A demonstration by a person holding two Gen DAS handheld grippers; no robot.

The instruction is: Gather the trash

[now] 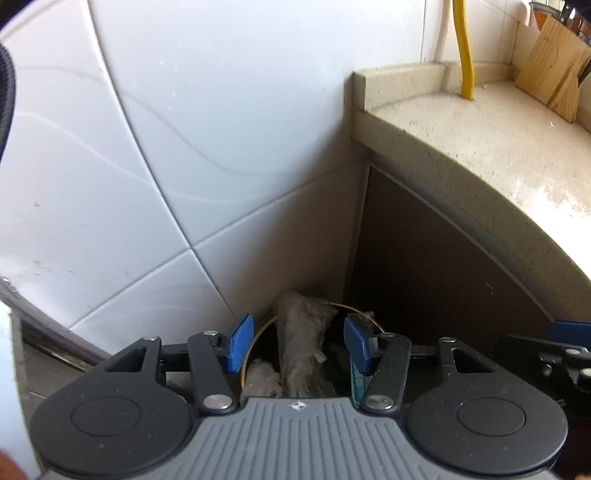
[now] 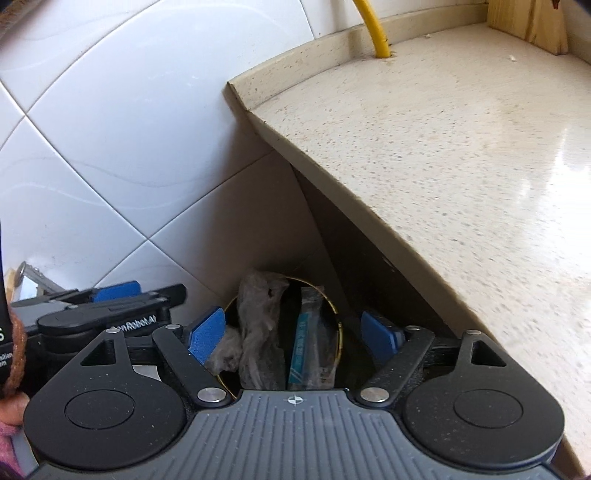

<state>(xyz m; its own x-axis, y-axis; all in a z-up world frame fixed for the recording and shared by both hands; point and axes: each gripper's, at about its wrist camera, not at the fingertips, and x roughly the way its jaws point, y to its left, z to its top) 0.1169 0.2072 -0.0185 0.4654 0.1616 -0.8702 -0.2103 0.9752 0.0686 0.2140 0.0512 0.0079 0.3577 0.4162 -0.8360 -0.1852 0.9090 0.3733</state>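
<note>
Both grippers hang above a dark bin (image 2: pixel 338 325) with a thin gold rim, wedged low in the corner between the tiled wall (image 2: pixel 110 129) and the cabinet under the counter (image 2: pixel 461 147).

Left gripper (image 1: pixel 298 341): jaws wide apart, blue pads (image 1: pixel 240 341) clear on either side, nothing held. Seen between the pads, at bottom centre of the left view, a crumpled clear plastic bag (image 1: pixel 301 332) stands up out of the bin.

Right gripper (image 2: pixel 293 334): jaws likewise spread wide and empty. At bottom centre of the right view the same bag (image 2: pixel 256 325) lies in the left part of the bin; just beside it, to the right, a blue-printed wrapper (image 2: pixel 308 343) stands on edge inside the rim. The left gripper (image 2: pixel 110 310) shows at the lower left of this view, near the wall.

The counter is speckled beige and fills the right side of both views. A yellow hose (image 2: pixel 375 29) meets it at the rear edge, top centre. A wooden block (image 1: pixel 554 81) stands at the upper right of the left view.
</note>
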